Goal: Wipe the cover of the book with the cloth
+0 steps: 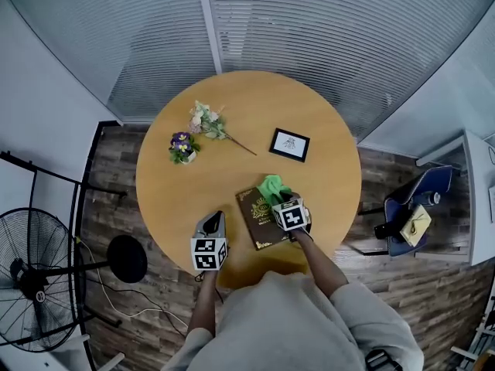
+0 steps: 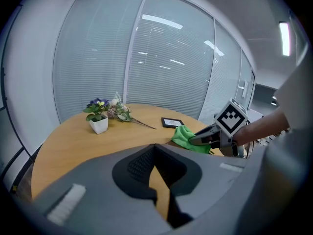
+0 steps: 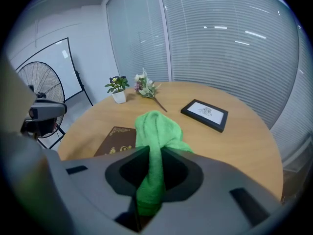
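A brown book [image 1: 257, 221] with gold print lies flat on the round wooden table [image 1: 247, 114], near its front edge. My right gripper [image 1: 291, 213] is over the book's right side, shut on a green cloth [image 1: 273, 187]. In the right gripper view the cloth [image 3: 157, 129] hangs bunched out of the jaws and rests on the book [image 3: 115, 140]. My left gripper [image 1: 210, 243] sits left of the book over bare table, apart from it. Its jaws look closed with nothing between them [image 2: 156, 180]. The left gripper view shows the cloth [image 2: 188, 136] and the right gripper [image 2: 215, 133].
A black picture frame [image 1: 290, 144] lies beyond the book. A small potted plant [image 1: 182, 147] and a flower sprig [image 1: 213, 124] sit at the far left. Beside the table stand a fan [image 1: 31, 277], a black stool [image 1: 126, 259] and a blue chair [image 1: 414, 211].
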Demonstrator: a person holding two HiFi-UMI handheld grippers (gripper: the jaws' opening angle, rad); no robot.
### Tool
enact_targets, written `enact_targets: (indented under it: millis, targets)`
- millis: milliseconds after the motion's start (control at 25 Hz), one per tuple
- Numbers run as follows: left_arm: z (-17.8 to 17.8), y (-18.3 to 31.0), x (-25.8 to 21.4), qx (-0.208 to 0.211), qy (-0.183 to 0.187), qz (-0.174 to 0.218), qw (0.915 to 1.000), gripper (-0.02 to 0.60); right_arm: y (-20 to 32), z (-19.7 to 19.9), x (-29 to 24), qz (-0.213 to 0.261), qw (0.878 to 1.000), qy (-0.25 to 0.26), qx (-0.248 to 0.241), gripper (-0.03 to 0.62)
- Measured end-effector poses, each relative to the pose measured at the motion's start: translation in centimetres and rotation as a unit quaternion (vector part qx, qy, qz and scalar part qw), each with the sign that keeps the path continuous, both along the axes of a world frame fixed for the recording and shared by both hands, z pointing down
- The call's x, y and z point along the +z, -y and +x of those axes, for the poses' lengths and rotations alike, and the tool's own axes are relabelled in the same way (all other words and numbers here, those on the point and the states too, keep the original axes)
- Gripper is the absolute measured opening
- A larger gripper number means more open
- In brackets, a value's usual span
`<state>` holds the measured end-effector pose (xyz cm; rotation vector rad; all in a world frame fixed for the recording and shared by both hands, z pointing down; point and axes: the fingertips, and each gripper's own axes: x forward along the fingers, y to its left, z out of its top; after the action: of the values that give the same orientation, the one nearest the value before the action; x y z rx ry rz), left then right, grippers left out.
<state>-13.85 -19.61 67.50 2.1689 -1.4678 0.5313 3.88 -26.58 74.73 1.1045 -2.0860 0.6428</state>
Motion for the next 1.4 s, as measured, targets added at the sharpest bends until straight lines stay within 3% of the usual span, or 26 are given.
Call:
enact_targets:
  millis: [240,560,1040,1400]
  targets:
    - [0.0,-0.2,-0.4,0.001,0.001,0.003,1.0,0.009,0.3,0.7,-0.3,0.002,1.0,0.004,0.014,0.071]
    - [-0.4,-0.6,-1.1,0.004,0.0,0.014,0.9999,0.009,-0.8,0.5,-3.3,0.039,0.999,0.006,0.013,0.071]
    - [-1.7,-1.2,-2.1,0.003,-0.002,0.03,0.9995,0.009,-4.1,-4.0,-6.0,0.056,0.998,0.029,-0.001,0.071]
    - [-4.3,-2.1,-2.1,-0.012,0.001,0.03,0.9995,0.009,-6.4,-7.7,-4.5,0.037,0.999,0.024,-0.027,0.071]
